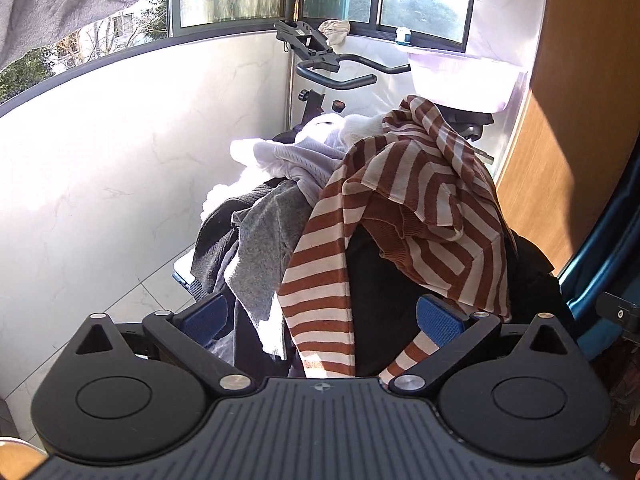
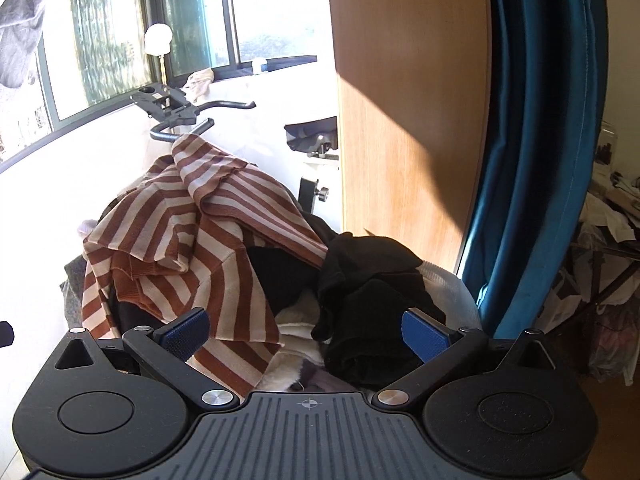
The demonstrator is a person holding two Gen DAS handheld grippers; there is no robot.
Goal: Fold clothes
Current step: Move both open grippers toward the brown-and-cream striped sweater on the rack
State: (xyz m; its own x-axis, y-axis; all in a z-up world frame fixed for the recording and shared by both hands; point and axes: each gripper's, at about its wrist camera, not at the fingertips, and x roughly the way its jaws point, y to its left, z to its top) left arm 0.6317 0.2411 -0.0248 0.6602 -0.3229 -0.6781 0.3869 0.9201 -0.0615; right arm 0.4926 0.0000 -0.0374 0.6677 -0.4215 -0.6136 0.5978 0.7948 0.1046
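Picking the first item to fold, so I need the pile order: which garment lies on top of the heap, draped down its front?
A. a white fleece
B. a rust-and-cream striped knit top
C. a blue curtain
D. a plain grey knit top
B: the rust-and-cream striped knit top drapes over the black and grey clothes beneath, hanging down between the fingers of the open left hand-held gripper.

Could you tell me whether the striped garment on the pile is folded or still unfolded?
Unfolded: the striped garment lies crumpled over the pile, one part hanging down.
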